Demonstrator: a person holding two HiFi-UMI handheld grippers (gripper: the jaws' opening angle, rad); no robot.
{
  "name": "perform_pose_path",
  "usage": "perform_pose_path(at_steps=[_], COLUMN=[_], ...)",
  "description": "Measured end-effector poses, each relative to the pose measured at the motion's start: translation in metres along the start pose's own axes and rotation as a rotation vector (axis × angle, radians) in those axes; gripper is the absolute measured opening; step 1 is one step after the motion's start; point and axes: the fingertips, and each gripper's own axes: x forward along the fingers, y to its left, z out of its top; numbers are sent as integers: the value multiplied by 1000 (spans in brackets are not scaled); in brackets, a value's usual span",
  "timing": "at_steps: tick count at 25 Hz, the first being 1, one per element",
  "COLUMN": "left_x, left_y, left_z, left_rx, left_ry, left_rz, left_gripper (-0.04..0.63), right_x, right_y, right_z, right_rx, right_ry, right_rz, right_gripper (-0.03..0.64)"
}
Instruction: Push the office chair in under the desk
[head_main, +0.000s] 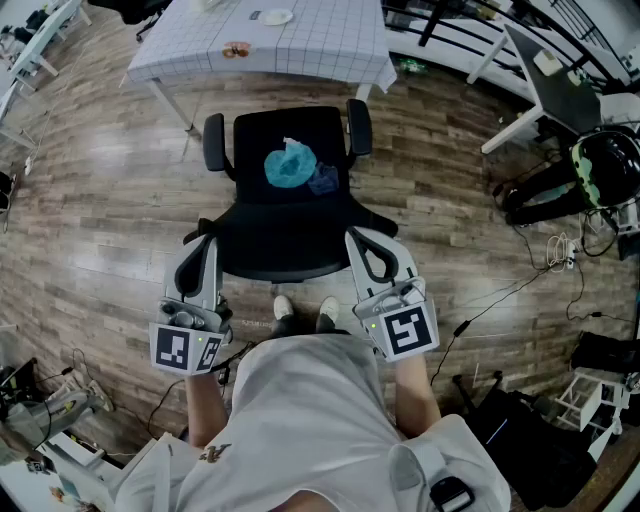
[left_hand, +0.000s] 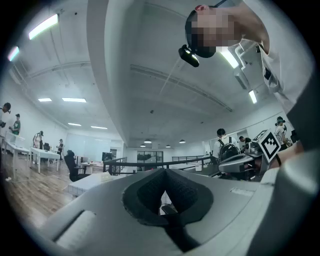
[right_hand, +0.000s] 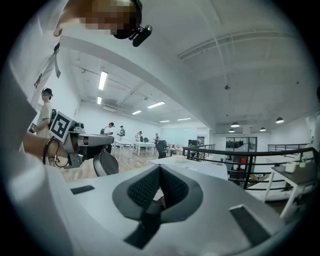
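Legible text, brands, numbers: none you can read. Your left gripper (head_main: 205, 245) and right gripper (head_main: 358, 240) bear only square coded markers (head_main: 405, 332).

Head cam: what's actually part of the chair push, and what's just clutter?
Part of the job:
- office chair
- desk with checked cloth
- left gripper and right gripper, both shut, at the backrest corners

Lying about:
- teal bundle on the seat
- blue item beside it
- small plate on the desk
- floor cables
- black bag
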Motion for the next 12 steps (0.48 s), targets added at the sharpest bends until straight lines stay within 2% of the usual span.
perform_pose_path(at_steps=[7,12], left_x=[4,-1], left_y=[3,4], left_z=[2,1], left_rx=[3,6], left_ry=[-5,0], left_rz=[-8,-12], left_gripper=[-3,2], right_x=[4,0], right_y=[-2,2], right_z=[0,-1], right_rx=[-3,-24], right_ry=[1,-7], right_rz=[2,39], right_gripper=[2,2])
